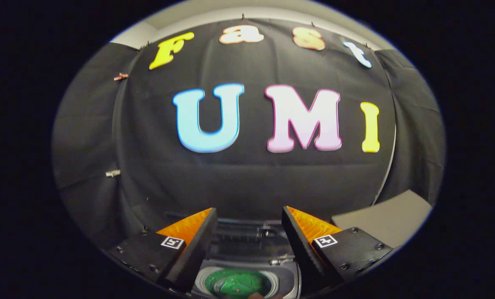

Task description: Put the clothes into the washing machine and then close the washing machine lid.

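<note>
- While the claw (249, 216) hangs released, its two fingers (197, 245) stand spread wide with nothing between them.
- Below and between the fingers sits the washing machine (247, 265), its top opening uncovered toward the camera.
- Inside the round drum (237, 283) lies something green, too blurred to tell as clothes.
- Beyond the machine hangs the booth's black cloth wall (247, 178).
- To the right, beside the right finger, a grey flat surface (388, 218) shows.

A staged recording booth, not a home: black cloth wall (247, 174) clipped up all round, washing machine (247, 265) set against it.
</note>
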A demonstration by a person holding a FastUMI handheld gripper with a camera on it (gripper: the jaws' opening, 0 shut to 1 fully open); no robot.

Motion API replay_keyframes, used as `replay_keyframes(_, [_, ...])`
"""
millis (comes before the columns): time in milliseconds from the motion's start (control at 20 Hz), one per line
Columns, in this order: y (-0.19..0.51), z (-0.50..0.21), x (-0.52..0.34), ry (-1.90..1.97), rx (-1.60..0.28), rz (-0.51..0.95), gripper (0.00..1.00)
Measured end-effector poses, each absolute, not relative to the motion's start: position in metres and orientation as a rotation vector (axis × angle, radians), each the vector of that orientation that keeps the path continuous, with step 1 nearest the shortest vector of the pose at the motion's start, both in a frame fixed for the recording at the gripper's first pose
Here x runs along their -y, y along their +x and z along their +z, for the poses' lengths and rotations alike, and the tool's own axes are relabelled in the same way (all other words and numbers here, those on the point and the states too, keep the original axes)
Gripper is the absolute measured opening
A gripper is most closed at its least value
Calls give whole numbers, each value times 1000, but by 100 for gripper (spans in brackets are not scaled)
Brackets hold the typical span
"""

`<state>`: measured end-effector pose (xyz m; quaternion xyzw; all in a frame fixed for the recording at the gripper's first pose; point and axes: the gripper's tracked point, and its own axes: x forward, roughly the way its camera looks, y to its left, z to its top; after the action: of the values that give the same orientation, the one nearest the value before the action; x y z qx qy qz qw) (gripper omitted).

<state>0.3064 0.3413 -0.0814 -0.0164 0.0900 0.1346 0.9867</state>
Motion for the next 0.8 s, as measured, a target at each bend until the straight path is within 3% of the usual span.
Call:
replay_keyframes(300, [325, -30, -335, -108, 8, 271, 97])
replay_keyframes(800, [399, -78, -338, -73, -135, 218, 98])
